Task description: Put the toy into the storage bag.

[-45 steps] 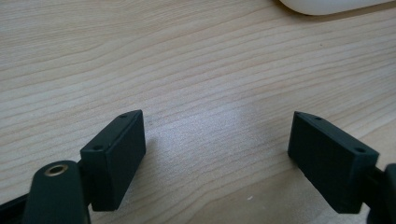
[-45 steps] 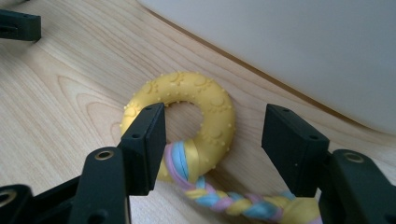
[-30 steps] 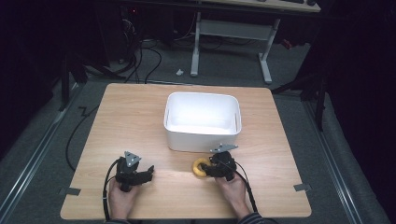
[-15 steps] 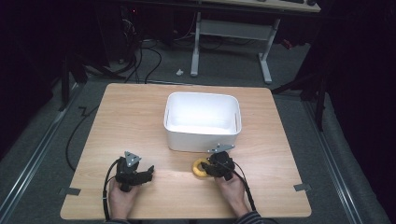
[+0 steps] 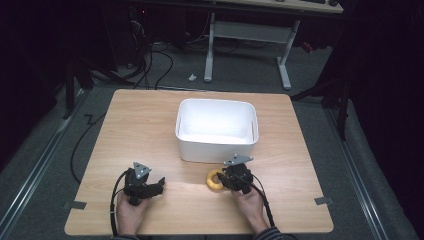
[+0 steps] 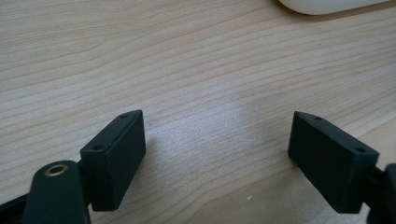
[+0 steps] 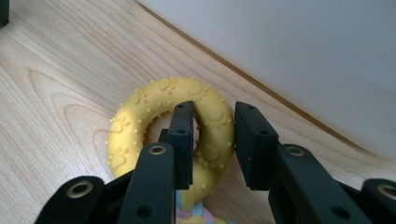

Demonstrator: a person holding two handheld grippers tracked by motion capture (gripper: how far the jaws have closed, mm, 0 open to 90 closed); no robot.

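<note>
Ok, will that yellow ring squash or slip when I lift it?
The ring looks like bumpy rubber, so it probably gives a little yet grips well. The right gripper pinches just one side, so it may hang and swing. It's probably light.

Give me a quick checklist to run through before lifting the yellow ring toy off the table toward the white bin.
1. Right gripper closed on the yellow ring toy: ok, its jaws have just closed, one inside the hole, one outside the rim.
2. Grip secure enough to lift: cannot tell.
3. Ring still resting on the table: ok.
4. White bin ready to receive the toy: ok, nothing visible inside.
5. Left gripper out of the way: ok, open over bare wood, apart from the toy.
</note>
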